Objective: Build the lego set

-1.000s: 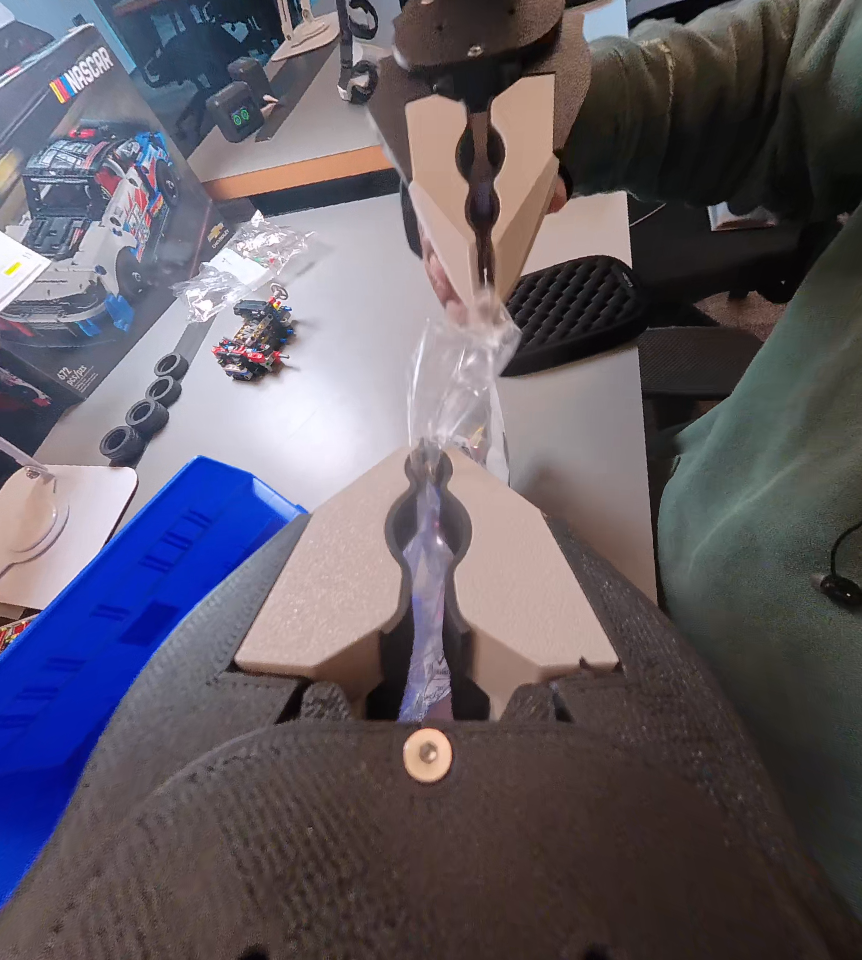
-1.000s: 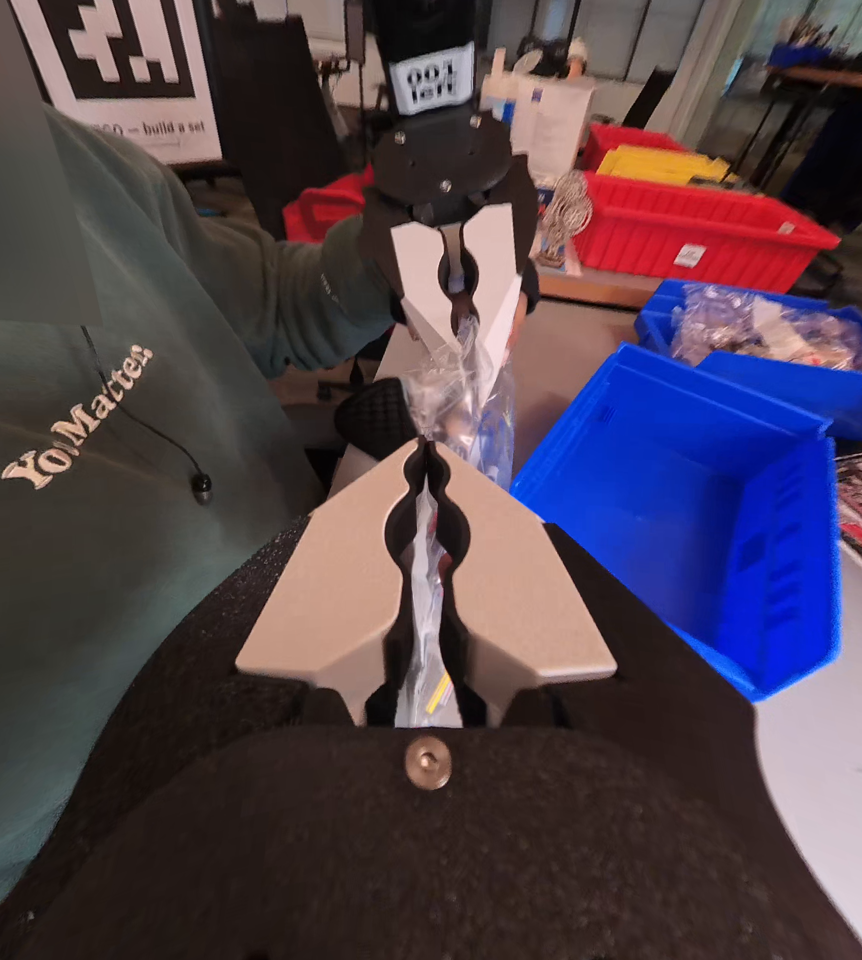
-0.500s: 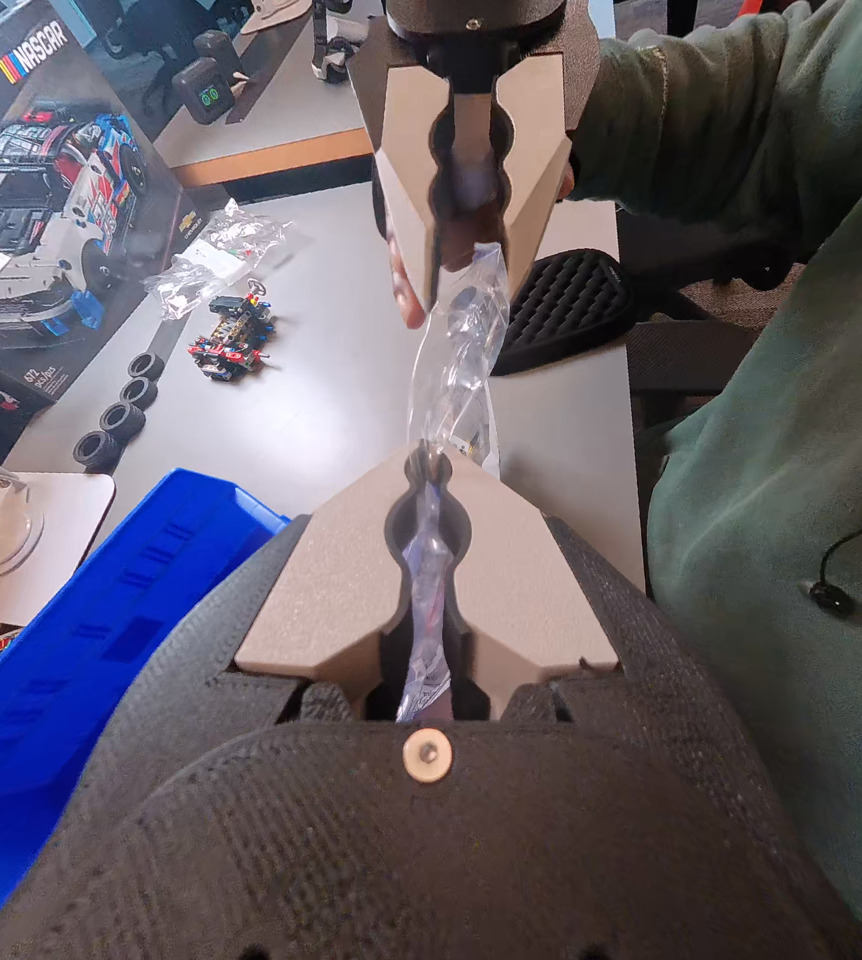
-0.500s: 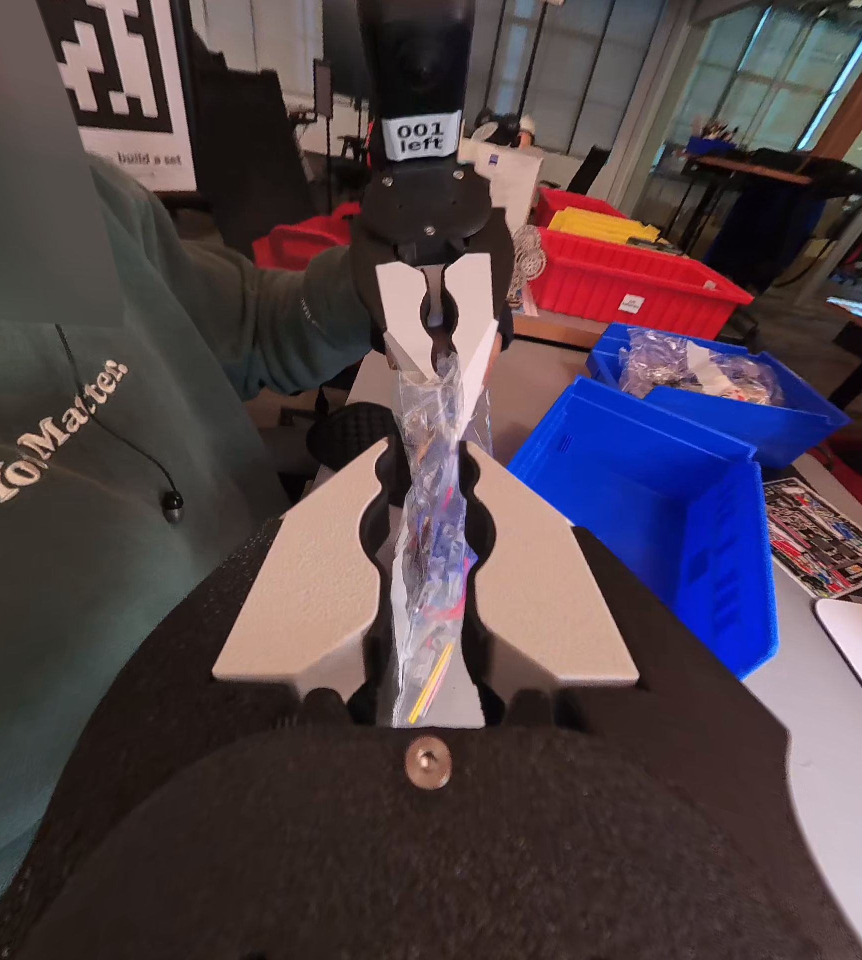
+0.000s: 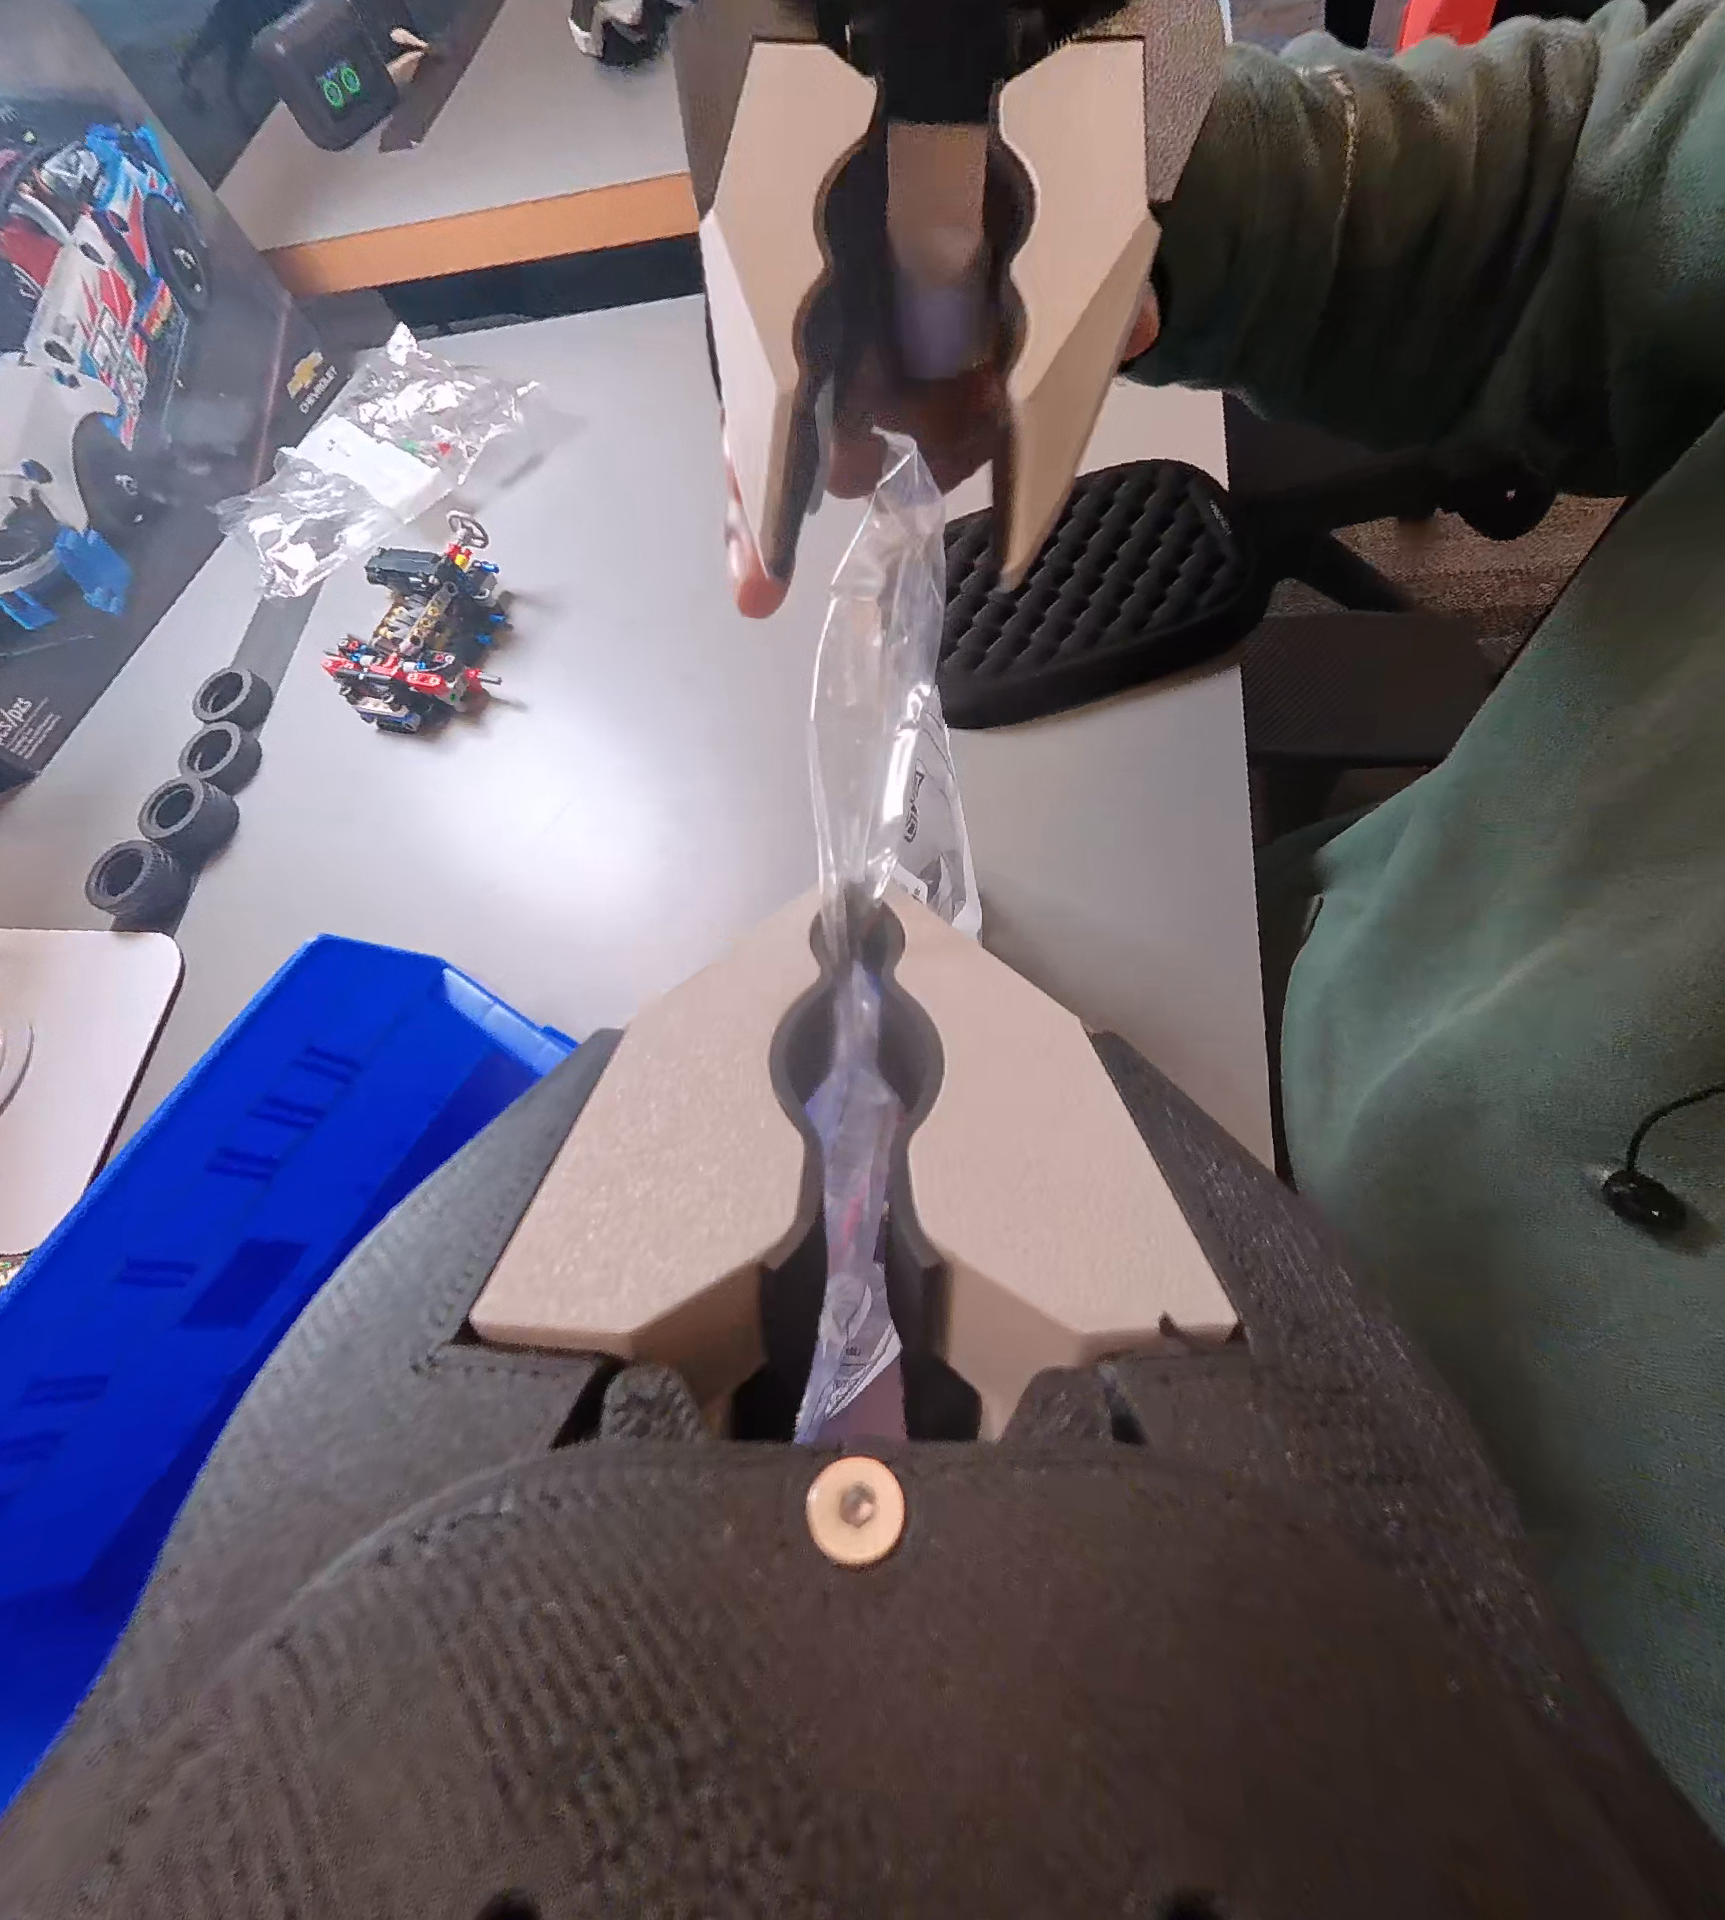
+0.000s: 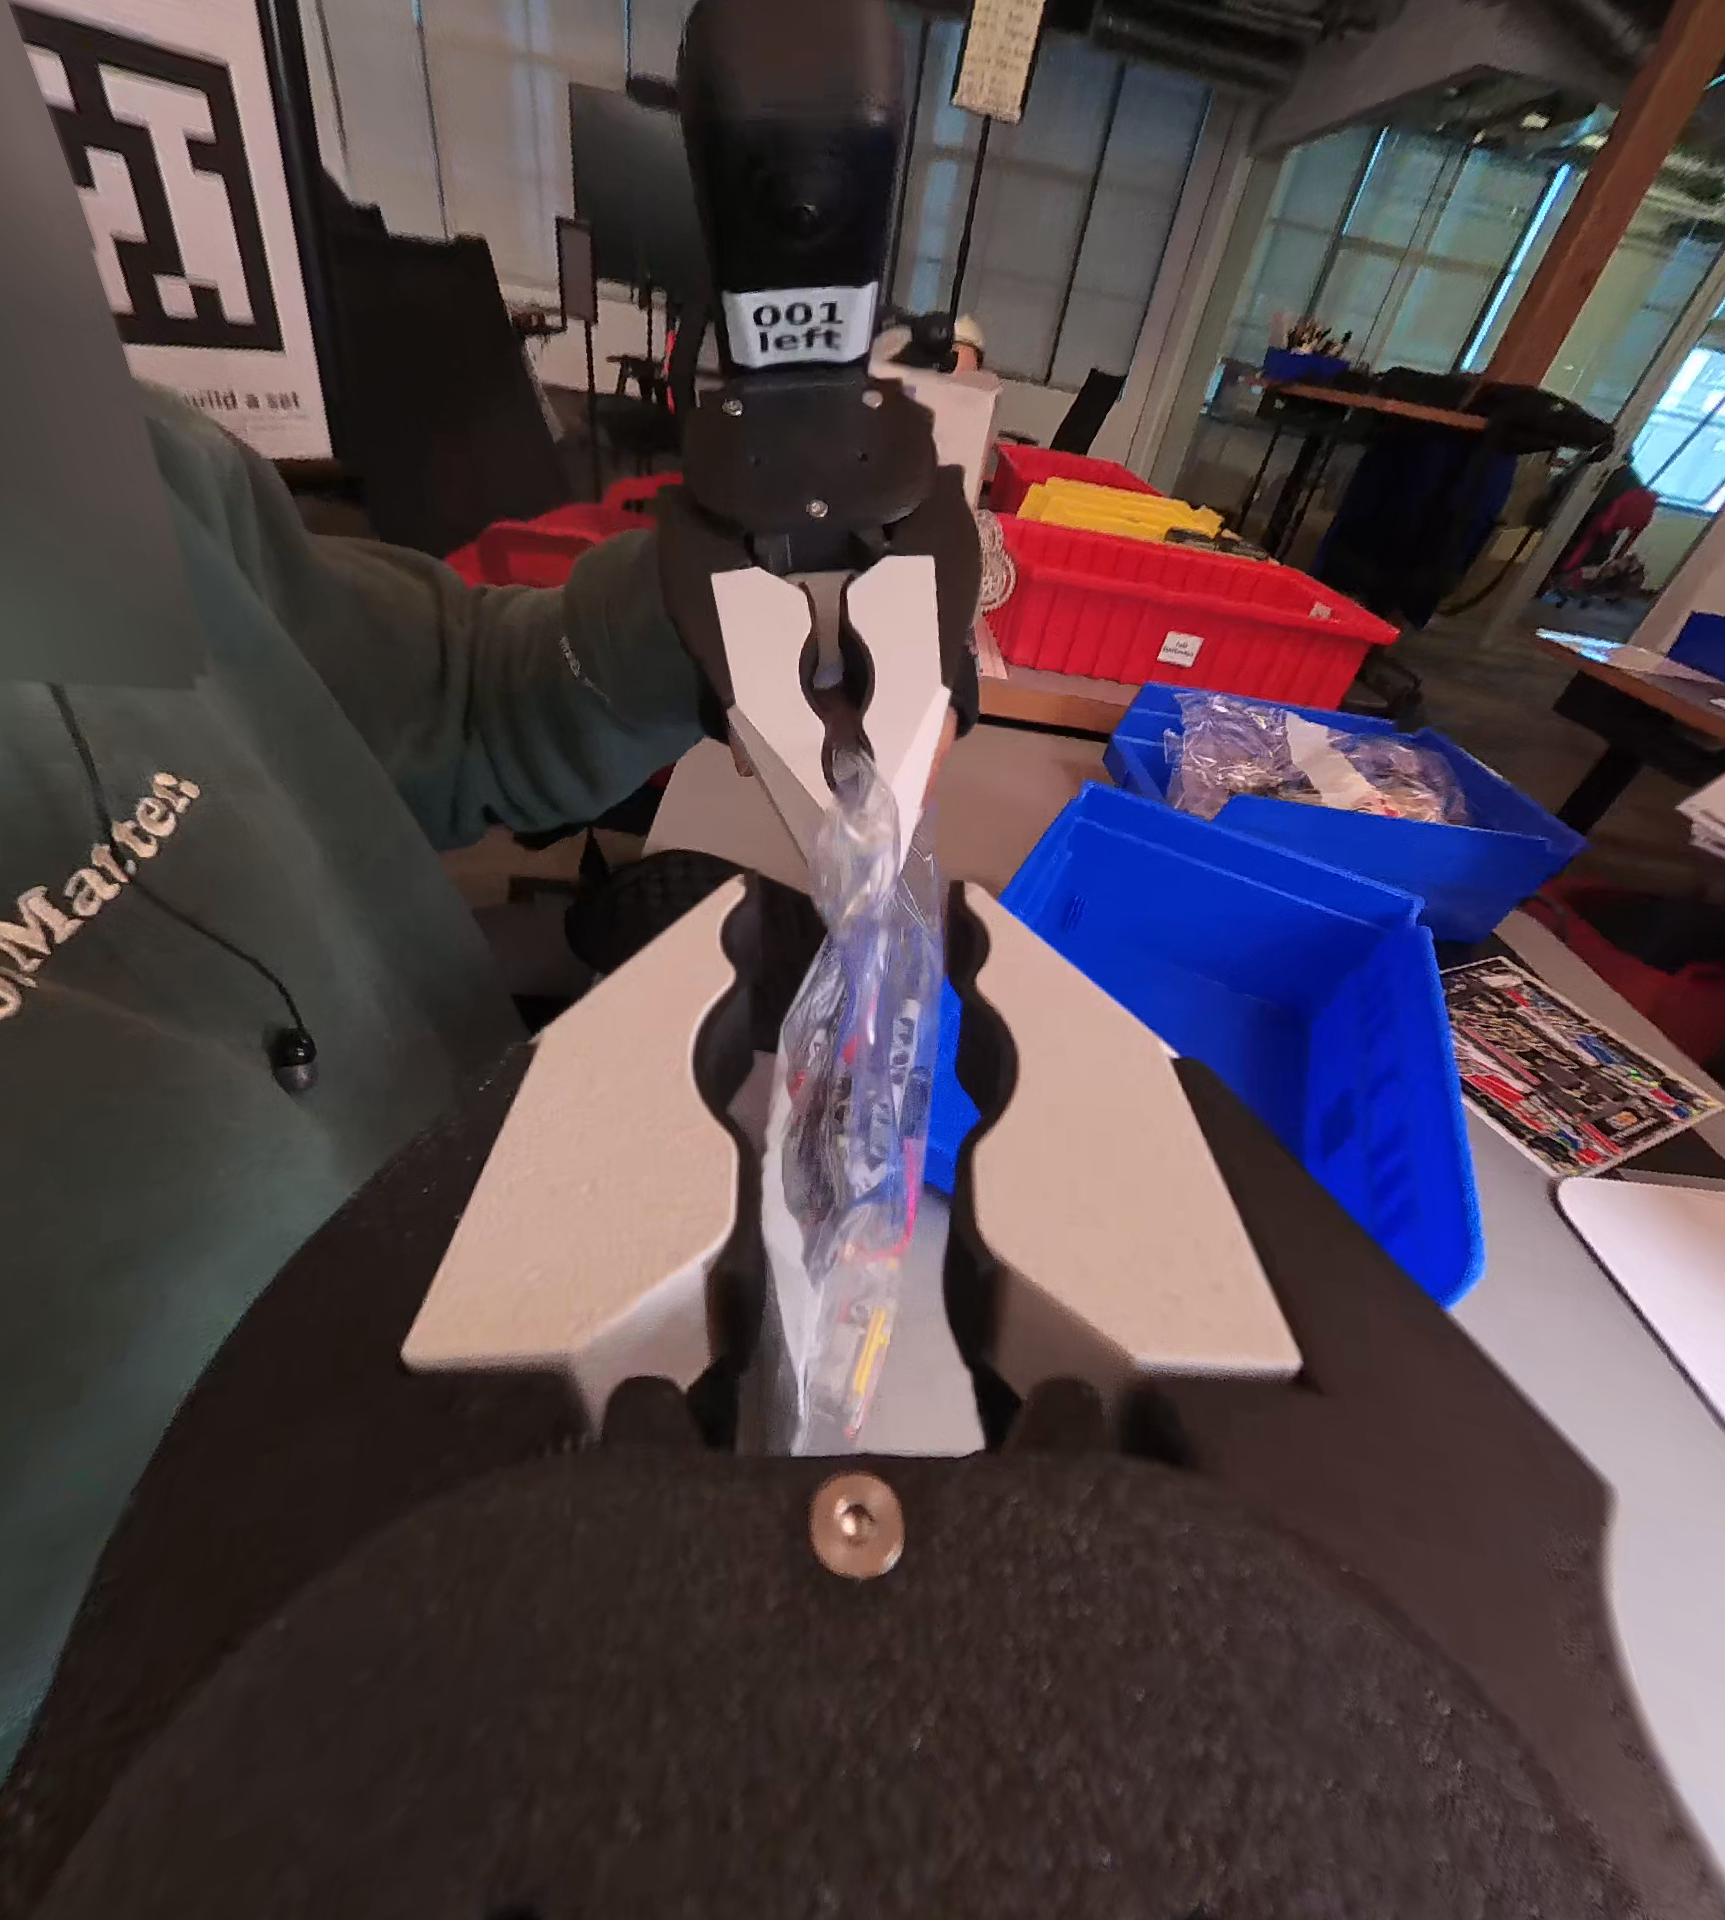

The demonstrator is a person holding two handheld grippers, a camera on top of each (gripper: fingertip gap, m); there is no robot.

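Left gripper (image 5: 856, 928) pinching clear bag (image 5: 873, 717), contents blurred; right gripper (image 6: 856, 925) spread; grey counter (image 5: 567, 790), blue bin (image 6: 1357, 1039)

surface: grey table (image 5: 629, 810) | on it: four black tyres (image 5: 177, 790), small lego chassis (image 5: 416, 639), blue bin (image 5: 214, 1195)

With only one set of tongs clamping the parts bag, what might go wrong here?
1. The left tongs pinch just one end of the clear bag, while the right tongs are open around it. The slippery bag could slide out.
2. It hangs near the table edge, so it might fall to the floor.
3. If it tears, parts could scatter rather than land in the blue bin.
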